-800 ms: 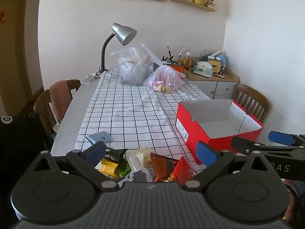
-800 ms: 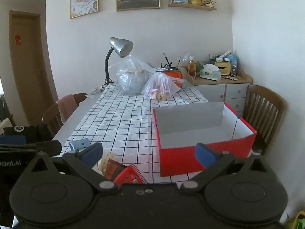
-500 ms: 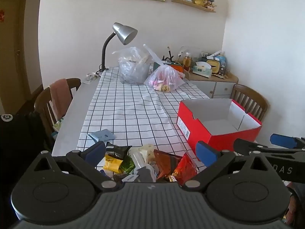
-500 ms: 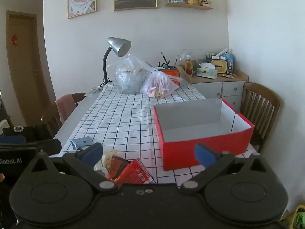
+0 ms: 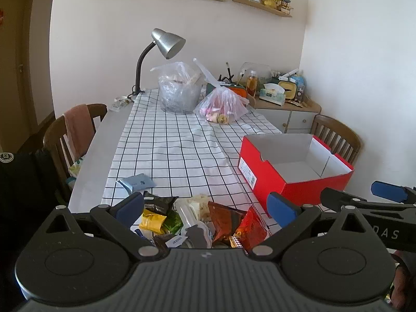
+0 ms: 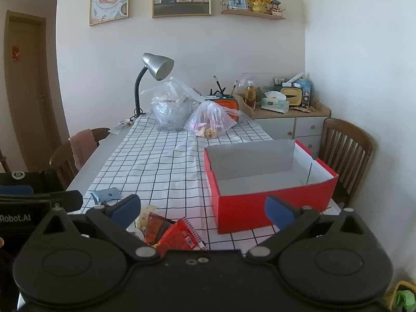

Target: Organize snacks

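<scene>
Bench with checked cloth [image 5: 166, 150]: red box [image 5: 299, 187] empty, snack packets [image 5: 208, 221] heaped just left of it, none sorted; left gripper [image 5: 206, 205] and right gripper [image 6: 202, 206], jaws released, holding nothing.

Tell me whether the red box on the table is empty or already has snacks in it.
Empty. The red box is open at the top, and only its bare grey and white inside shows in both views. The snack packets lie piled on the checked cloth beside it.
</scene>
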{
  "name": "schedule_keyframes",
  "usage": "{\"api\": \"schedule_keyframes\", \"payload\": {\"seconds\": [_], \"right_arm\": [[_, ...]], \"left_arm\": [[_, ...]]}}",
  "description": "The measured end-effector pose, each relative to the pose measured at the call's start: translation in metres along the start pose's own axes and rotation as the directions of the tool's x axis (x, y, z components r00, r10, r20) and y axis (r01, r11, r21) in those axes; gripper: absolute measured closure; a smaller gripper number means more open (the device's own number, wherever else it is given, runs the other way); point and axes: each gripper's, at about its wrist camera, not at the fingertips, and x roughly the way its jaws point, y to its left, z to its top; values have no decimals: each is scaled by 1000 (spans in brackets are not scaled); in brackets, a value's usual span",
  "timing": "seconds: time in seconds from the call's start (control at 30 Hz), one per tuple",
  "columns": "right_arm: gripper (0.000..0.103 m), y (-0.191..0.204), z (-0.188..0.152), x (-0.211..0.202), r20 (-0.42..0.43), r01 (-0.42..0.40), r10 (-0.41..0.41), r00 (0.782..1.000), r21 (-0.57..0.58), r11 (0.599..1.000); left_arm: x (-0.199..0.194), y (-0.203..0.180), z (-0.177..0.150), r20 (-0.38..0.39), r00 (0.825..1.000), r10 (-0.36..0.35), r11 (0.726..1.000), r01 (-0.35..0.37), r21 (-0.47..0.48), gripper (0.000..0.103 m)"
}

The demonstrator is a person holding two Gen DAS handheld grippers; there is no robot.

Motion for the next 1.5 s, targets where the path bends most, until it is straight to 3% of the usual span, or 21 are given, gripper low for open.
{"api": "schedule_keyframes", "payload": {"seconds": [1.5], "right_arm": [[1, -2, 4, -4, 17, 29, -29, 999, 6, 1000]], "left_arm": [[-3, -5, 5, 19, 999, -28, 999, 28, 19, 1]]}}
